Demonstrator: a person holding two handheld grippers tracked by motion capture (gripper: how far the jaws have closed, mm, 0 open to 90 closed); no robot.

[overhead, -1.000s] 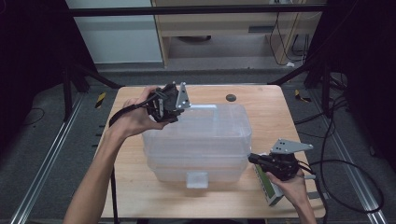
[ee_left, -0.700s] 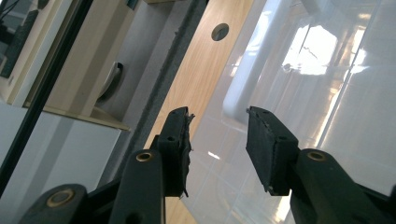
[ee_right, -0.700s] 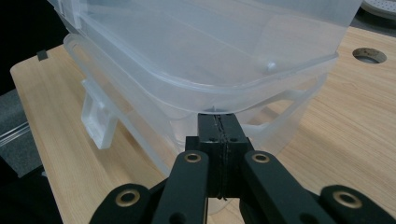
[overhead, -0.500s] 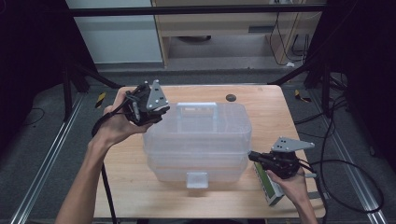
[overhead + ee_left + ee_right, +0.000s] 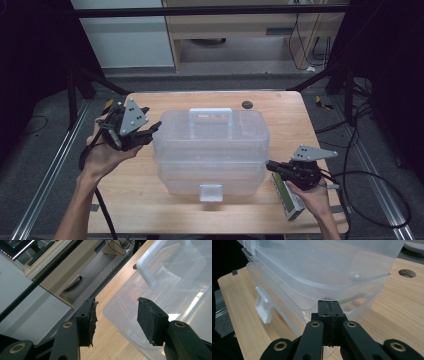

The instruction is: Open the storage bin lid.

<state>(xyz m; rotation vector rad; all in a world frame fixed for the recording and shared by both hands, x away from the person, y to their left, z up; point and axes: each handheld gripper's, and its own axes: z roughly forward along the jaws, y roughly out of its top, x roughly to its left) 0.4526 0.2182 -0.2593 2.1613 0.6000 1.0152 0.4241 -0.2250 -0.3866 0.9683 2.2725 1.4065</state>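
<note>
A clear plastic storage box (image 5: 212, 150), tiered and topped with a pale carrying handle (image 5: 210, 118), is set in the middle of the wooden bench (image 5: 130, 200), with a white latch (image 5: 210, 192) on its near face. It is found between the two tools.

The left tool (image 5: 147, 134) is held just beside the box's left upper corner. Its jaws have just been opening and are spread apart; in the left gripper view (image 5: 116, 322) the corner of the lid is seen beyond the gap, one pad in front of the clear plastic and the other over bare bench, with nothing pressed between them.

The right tool (image 5: 270, 165) is rested at the box's right lower edge. In the right gripper view (image 5: 329, 312) its jaws are closed flat against each other, nothing held, the tips just under the overhanging upper tier; contact with the plastic cannot be told.

A green and white packet (image 5: 291, 202) lies on the bench beneath the right hand (image 5: 312, 192). A round dark hole (image 5: 246, 104) is set in the bench beyond the box.
</note>
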